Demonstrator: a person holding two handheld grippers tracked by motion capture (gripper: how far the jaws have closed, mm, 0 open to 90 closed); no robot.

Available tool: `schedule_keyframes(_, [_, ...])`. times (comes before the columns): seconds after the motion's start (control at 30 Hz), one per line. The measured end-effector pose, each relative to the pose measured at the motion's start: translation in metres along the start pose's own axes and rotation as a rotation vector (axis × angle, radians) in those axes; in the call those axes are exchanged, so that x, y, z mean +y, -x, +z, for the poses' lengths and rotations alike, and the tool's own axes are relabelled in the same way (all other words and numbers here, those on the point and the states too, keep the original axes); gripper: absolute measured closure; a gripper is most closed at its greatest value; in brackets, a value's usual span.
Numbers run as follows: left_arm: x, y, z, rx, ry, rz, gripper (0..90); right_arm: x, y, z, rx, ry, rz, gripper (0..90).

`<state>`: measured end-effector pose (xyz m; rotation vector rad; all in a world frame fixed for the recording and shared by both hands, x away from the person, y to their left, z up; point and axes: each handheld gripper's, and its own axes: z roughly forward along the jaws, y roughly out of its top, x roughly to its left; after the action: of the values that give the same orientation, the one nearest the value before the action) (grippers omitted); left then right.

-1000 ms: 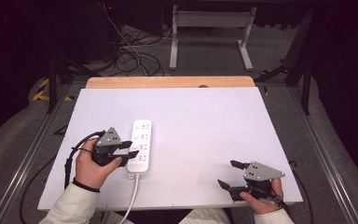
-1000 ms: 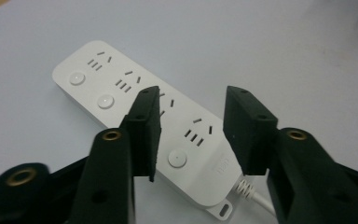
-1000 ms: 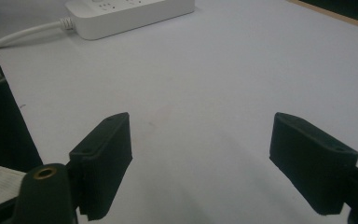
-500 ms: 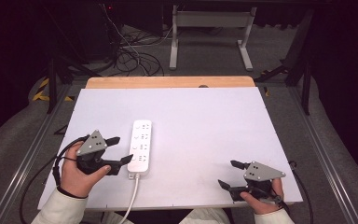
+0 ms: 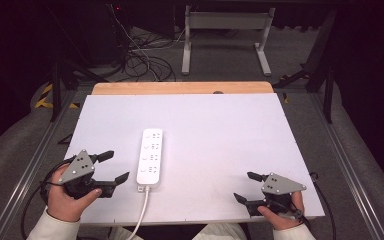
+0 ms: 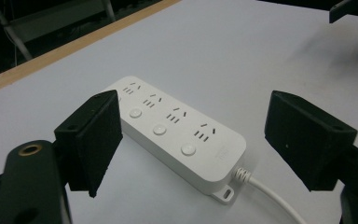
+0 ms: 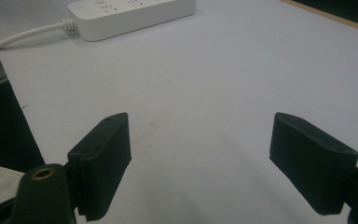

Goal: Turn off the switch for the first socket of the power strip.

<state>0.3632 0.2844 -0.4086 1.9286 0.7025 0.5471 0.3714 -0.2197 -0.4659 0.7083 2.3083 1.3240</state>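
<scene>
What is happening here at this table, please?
A person sits at a white table with a two-jaw gripper in each hand. The left gripper is open and sits just left of a white power strip, near its cable end, without touching it. The right gripper is also open and rests near the front right edge, holding nothing. The strip's white cable runs off the front edge.
</scene>
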Motion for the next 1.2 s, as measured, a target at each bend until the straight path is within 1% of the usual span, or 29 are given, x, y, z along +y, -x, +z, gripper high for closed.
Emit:
schedule_keyframes(0.1, [-0.007,-0.003,-0.004,-0.012,0.035,-0.005,18.1,0.0,0.0,0.0,0.0,0.0,-0.001,20.9])
schedule_keyframes(0.13, [-0.009,-0.004,-0.006,-0.011,0.048,0.0,17.7,0.0,0.0,0.0,0.0,0.0,-0.001,20.9])
schedule_keyframes(0.2, [-0.013,-0.005,-0.009,-0.012,0.065,-0.013,17.4,0.0,0.0,0.0,0.0,0.003,-0.002,20.9])
schedule_keyframes(0.23, [-0.015,-0.006,-0.01,-0.012,0.074,-0.008,17.1,0.0,0.0,0.0,0.0,0.001,-0.003,20.9])
schedule_keyframes(0.27, [-0.018,-0.006,-0.012,-0.011,0.089,-0.014,16.9,0.0,0.0,0.0,0.001,0.001,-0.002,20.9])
schedule_keyframes(0.3, [-0.02,-0.006,-0.013,-0.015,0.097,-0.021,16.9,0.0,0.0,0.0,0.001,0.001,-0.002,20.9])
schedule_keyframes(0.37, [-0.025,-0.007,-0.016,-0.015,0.108,-0.019,16.9,0.0,0.0,0.0,0.0,0.0,-0.001,20.9])
schedule_keyframes(0.47, [-0.033,-0.007,-0.018,-0.02,0.12,-0.032,16.3,0.0,0.0,0.0,0.0,0.0,-0.001,20.8])
schedule_keyframes(0.53, [-0.038,-0.008,-0.018,-0.02,0.128,-0.027,16.3,0.0,0.0,0.0,-0.001,0.002,0.0,20.8])
schedule_keyframes(0.57, [-0.041,-0.007,-0.018,-0.026,0.129,-0.04,16.3,0.0,0.0,0.0,-0.001,0.002,0.0,20.8])
schedule_keyframes(0.63, [-0.047,-0.009,-0.018,-0.032,0.126,-0.036,16.4,0.0,0.0,-0.001,-0.003,-0.001,0.002,20.8])
schedule_keyframes(0.7, [-0.053,-0.009,-0.019,-0.027,0.126,-0.035,16.4,0.0,0.0,-0.001,-0.004,-0.001,0.002,20.8])
schedule_keyframes(0.87, [-0.063,-0.01,-0.019,-0.03,0.113,-0.05,16.3,0.0,0.0,-0.001,-0.003,0.001,0.0,20.8])
schedule_keyframes(1.03, [-0.074,-0.012,-0.015,-0.03,0.099,-0.062,16.7,0.0,0.0,0.0,-0.003,0.0,0.0,20.8])
schedule_keyframes(1.2, [-0.081,-0.012,-0.013,-0.041,0.086,-0.082,17.2,-0.001,0.001,0.0,-0.002,0.002,0.0,20.8])
